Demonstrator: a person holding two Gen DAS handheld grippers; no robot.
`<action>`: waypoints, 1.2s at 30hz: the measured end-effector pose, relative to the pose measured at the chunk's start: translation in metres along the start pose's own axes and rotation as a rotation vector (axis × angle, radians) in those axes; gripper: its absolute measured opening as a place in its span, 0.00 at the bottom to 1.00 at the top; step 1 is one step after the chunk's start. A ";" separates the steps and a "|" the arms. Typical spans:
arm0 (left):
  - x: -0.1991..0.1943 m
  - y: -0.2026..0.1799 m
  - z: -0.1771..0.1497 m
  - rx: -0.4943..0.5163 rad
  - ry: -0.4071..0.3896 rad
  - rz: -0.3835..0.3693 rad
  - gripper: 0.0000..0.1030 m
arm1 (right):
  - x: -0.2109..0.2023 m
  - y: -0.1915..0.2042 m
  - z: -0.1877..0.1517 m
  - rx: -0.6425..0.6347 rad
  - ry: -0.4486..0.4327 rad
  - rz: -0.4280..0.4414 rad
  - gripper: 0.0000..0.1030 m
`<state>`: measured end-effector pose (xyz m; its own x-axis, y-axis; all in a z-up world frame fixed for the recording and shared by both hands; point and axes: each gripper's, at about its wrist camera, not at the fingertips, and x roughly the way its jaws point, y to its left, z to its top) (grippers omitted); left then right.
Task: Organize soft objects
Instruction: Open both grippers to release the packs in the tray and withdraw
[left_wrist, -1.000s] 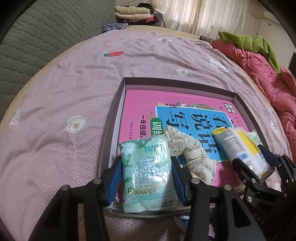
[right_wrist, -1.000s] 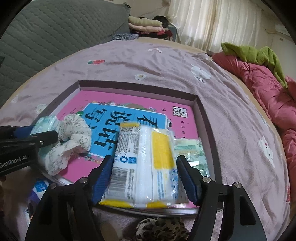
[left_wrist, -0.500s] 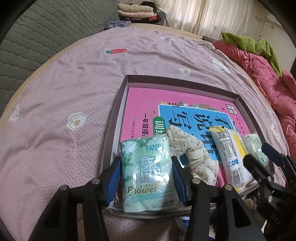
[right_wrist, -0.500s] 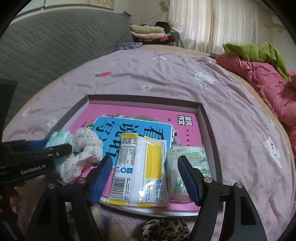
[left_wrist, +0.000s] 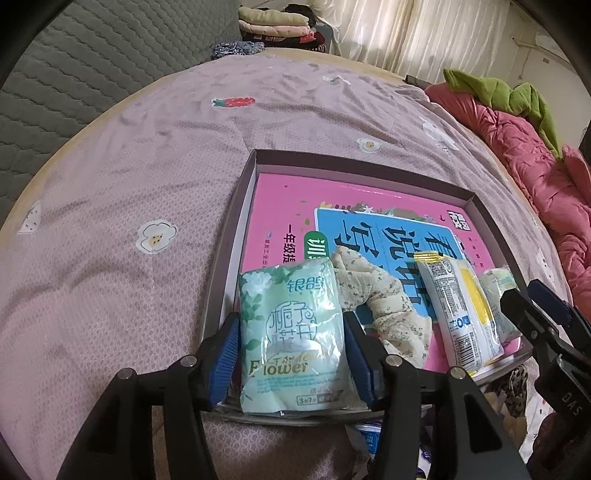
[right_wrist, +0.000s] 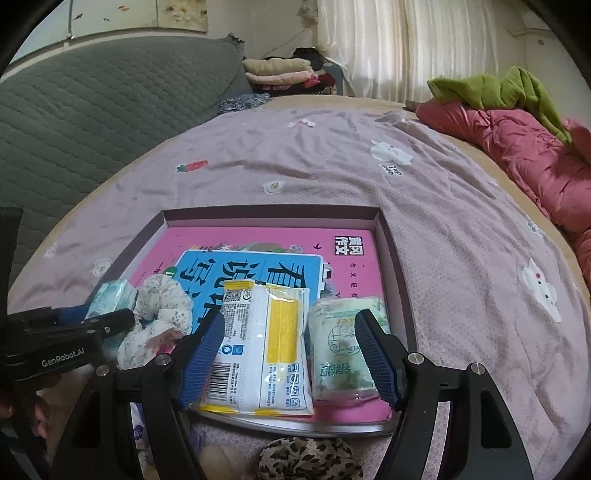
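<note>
The step in hand is release after placement: four soft items lie in the shallow box (right_wrist: 391, 236) on the bed (left_wrist: 110, 221), along its near edge. The left tool (left_wrist: 291, 350) straddles the green tissue pack (left_wrist: 291, 332) at the box's near-left corner; its jaws have just been opening, the pack lies between them, and whether the pads touch the wrapper cannot be told. The right tool (right_wrist: 291, 354) stands spread and holds nothing; the white-and-yellow pack (right_wrist: 266, 343) and a second green tissue pack (right_wrist: 343, 350) lie on the box floor under its jaws. Count: two green tissue packs, one white-and-yellow pack, one floral scrunchie (left_wrist: 376, 306) between them, one pink book (right_wrist: 266, 240) lining the box. The next move calls for lifting both tools clear without dragging a wrapper, then reaching for what is left outside: a leopard-print item (right_wrist: 306, 459) lies just beyond the near wall.
</note>
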<state>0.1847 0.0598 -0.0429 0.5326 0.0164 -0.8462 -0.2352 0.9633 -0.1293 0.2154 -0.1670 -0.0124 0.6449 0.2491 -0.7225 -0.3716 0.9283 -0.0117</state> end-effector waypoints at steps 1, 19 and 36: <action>0.000 0.000 0.000 -0.002 -0.001 -0.002 0.53 | 0.000 0.000 0.000 0.002 -0.001 0.001 0.72; -0.019 0.004 0.000 -0.022 -0.036 -0.001 0.61 | -0.010 -0.002 0.004 0.000 -0.018 -0.001 0.72; -0.049 -0.002 -0.008 -0.029 -0.074 -0.041 0.61 | -0.038 -0.006 0.007 -0.020 -0.070 -0.035 0.72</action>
<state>0.1527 0.0548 -0.0054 0.6007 -0.0021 -0.7995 -0.2350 0.9553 -0.1792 0.1980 -0.1801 0.0195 0.7023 0.2360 -0.6717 -0.3608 0.9313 -0.0500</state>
